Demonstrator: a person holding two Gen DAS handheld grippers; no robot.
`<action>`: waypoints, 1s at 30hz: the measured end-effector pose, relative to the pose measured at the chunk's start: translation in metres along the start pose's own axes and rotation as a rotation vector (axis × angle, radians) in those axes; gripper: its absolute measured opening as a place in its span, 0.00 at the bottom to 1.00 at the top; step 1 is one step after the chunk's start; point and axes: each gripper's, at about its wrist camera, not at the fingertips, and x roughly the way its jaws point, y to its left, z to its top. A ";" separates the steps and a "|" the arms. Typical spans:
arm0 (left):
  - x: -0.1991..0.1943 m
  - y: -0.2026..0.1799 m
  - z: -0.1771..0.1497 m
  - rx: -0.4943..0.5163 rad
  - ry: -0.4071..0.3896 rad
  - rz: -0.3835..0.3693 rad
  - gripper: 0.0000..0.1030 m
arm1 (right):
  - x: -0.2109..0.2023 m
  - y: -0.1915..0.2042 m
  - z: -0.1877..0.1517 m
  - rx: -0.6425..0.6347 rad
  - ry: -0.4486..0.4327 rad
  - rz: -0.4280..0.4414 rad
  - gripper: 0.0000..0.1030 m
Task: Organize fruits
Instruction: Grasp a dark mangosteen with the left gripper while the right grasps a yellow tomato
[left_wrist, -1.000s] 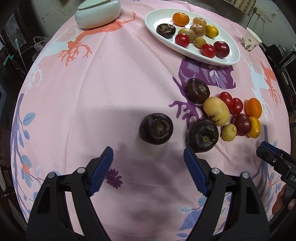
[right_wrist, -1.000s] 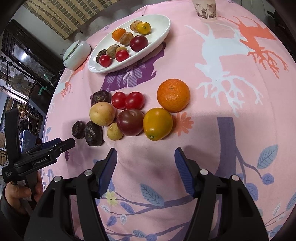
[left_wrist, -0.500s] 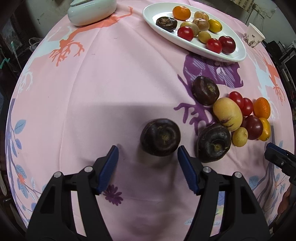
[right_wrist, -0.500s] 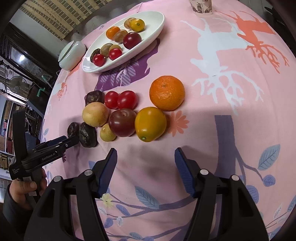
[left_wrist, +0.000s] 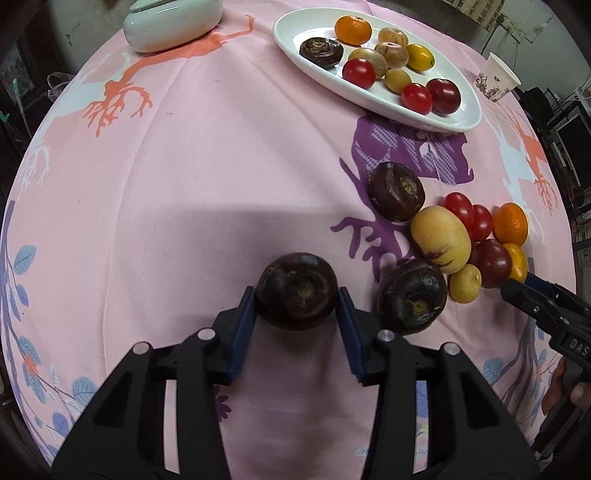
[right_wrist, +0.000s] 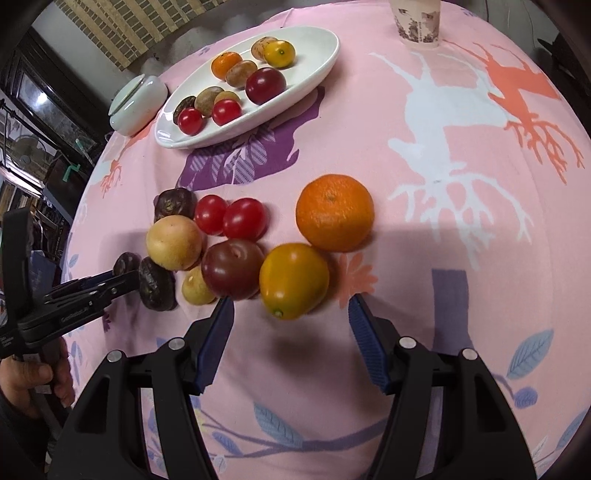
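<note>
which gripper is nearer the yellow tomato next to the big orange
Right. The right gripper is open with the yellow tomato just ahead of its jaws. The left gripper sits across the fruit cluster, shut on a dark water chestnut.

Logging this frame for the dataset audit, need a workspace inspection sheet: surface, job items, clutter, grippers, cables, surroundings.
Surface: round table under a pink printed tablecloth.
Job's things: white oval plate holding nine small fruits; loose pile on the cloth includes a mandarin, yellow tomato, dark plum, two cherry tomatoes, three dark water chestnuts.
Clutter: paper cup; lidded pale-green ceramic dish.
Grippers: left gripper pads against a water chestnut; right gripper open, just short of the yellow tomato.
Cables: nothing seen.
Surroundings: dim room, bamboo blind, dark shelving.
</note>
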 end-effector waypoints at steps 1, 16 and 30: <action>0.000 0.000 -0.001 -0.004 0.000 -0.003 0.43 | 0.001 0.002 0.002 -0.014 -0.004 0.002 0.62; 0.000 0.001 0.000 -0.006 0.001 -0.009 0.43 | -0.004 0.015 0.013 -0.156 0.016 -0.012 0.57; 0.000 -0.001 0.001 -0.005 0.003 -0.008 0.43 | 0.016 0.025 0.015 -0.233 0.036 -0.084 0.39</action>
